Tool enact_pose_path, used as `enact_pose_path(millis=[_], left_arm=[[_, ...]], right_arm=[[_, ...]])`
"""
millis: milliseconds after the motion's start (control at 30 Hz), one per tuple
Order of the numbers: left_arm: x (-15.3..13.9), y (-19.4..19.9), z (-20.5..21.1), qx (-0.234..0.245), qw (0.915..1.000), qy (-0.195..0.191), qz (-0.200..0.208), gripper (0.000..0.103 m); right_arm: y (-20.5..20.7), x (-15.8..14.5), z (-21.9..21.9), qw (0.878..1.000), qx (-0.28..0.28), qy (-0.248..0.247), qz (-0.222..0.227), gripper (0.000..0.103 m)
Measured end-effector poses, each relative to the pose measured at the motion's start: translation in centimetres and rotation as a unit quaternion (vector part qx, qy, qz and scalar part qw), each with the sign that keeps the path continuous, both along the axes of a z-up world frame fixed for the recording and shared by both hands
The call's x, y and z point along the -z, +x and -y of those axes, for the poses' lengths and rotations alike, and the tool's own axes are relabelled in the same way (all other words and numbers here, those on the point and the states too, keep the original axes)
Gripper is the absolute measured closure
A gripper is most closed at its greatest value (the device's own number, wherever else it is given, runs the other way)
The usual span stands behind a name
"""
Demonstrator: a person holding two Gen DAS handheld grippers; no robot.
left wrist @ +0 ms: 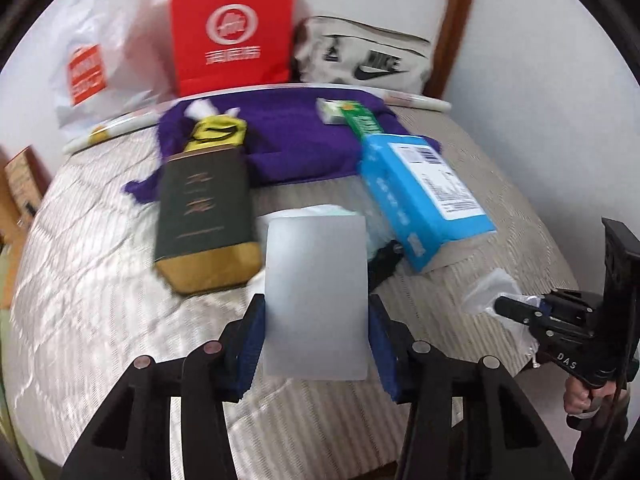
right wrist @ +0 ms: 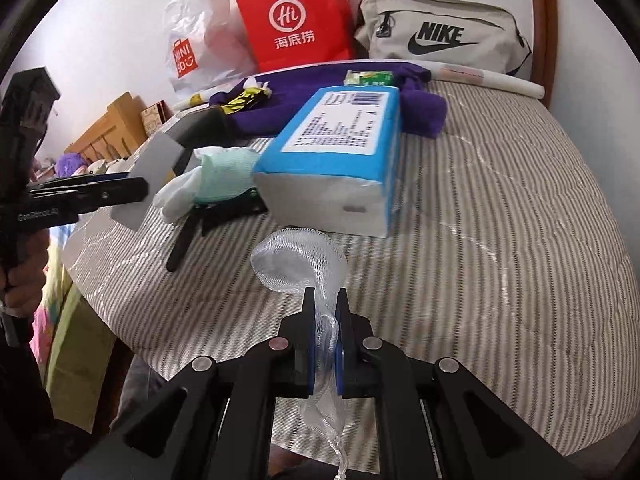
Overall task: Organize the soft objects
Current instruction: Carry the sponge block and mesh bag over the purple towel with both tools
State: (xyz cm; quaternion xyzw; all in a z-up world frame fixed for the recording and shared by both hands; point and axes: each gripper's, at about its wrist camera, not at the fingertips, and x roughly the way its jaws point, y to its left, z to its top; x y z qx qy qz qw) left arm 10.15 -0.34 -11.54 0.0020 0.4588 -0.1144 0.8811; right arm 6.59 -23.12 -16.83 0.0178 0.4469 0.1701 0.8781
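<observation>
White plastic mesh, a soft net pouch (right wrist: 298,258), bulges just ahead of the right tool (right wrist: 325,300), whose jaws are pinched tight on its gathered neck so the limp netting cannot slip; its tail and drawstring dangle below the tool. The left tool (left wrist: 316,312) clamps a flat grey card (left wrist: 316,300) by its two long edges, holding the stiff, matte sheet upright above the striped quilt of the bed (left wrist: 100,300). Beyond that card lie a pale green and white glove (right wrist: 216,184), a blue tissue pack (left wrist: 424,196) with a glossy wrapper, a dark green and gold box (left wrist: 204,220) and a purple fleecy cloth (left wrist: 292,136). Furthest off, a red paper bag (left wrist: 232,32) and a canvas pouch (left wrist: 360,56) stand against the wall, likely places for the soft things.
</observation>
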Motion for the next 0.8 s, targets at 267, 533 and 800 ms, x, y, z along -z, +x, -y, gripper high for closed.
enact_pose_path(millis=[267,533,800], left_arm=[[0.3,-0.7,-4.9,-0.071,0.9973,-0.009,-0.016,0.056],[-1.5,0.1,-6.7,-0.096,0.9951,-0.024,-0.005,0.056],[-3.5,2.8,-6.7,-0.094,0.9945,-0.045,0.009,0.056]], right_arm=[[-0.2,-2.1,-1.1,1.000,-0.009,0.003,0.014,0.096],[0.9,-5.8,-1.5,0.999,-0.012,0.010,0.046,0.096],[4.5,-8.1,-1.3,0.998,-0.001,0.009,0.065,0.096]])
